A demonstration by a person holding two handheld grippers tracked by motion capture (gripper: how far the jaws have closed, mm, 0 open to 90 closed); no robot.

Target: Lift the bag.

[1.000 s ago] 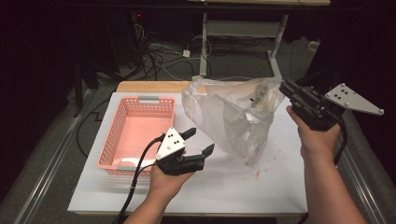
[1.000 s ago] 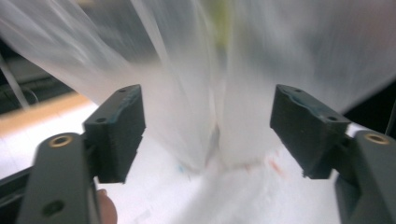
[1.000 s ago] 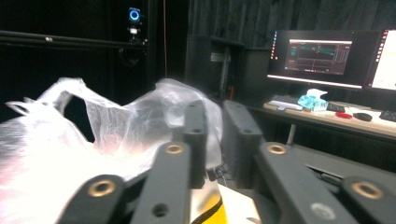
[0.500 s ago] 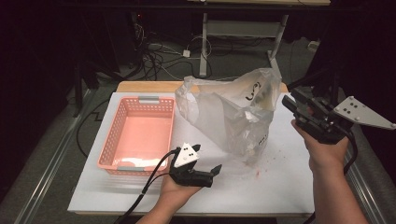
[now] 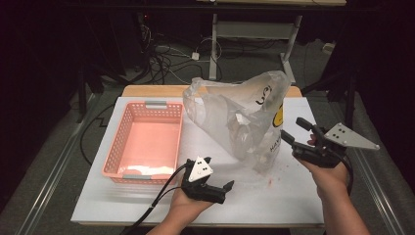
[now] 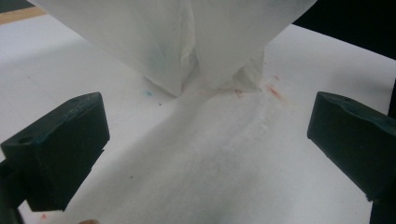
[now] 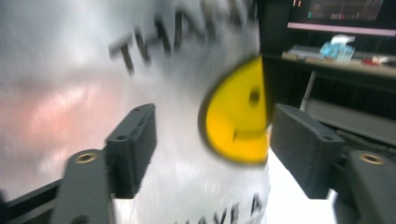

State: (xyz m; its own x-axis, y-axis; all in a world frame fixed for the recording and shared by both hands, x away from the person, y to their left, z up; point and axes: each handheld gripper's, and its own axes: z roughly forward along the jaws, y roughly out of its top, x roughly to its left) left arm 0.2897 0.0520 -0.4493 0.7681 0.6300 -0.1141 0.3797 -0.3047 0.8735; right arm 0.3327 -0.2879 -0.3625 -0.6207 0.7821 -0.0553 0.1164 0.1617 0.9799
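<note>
Both tongs, left (image 5: 226, 187) and right (image 5: 292, 131), have just been opening, nothing between them; the plastic bag (image 5: 242, 117) now stands released on the bench (image 5: 293, 196).

The left gripper (image 5: 222, 188) now sits lower and nearer the table's front edge than a second ago, its jaws having just spread fully with nothing between them; the plastic bag (image 5: 244, 117) stands ahead of its fingertips. The right gripper (image 5: 295, 131) has dropped from above the bag to beside it, its jaws having just been opening, the bag's smiley face (image 7: 238, 116) just ahead of them. The bag, released, has slumped and stands free.
</note>
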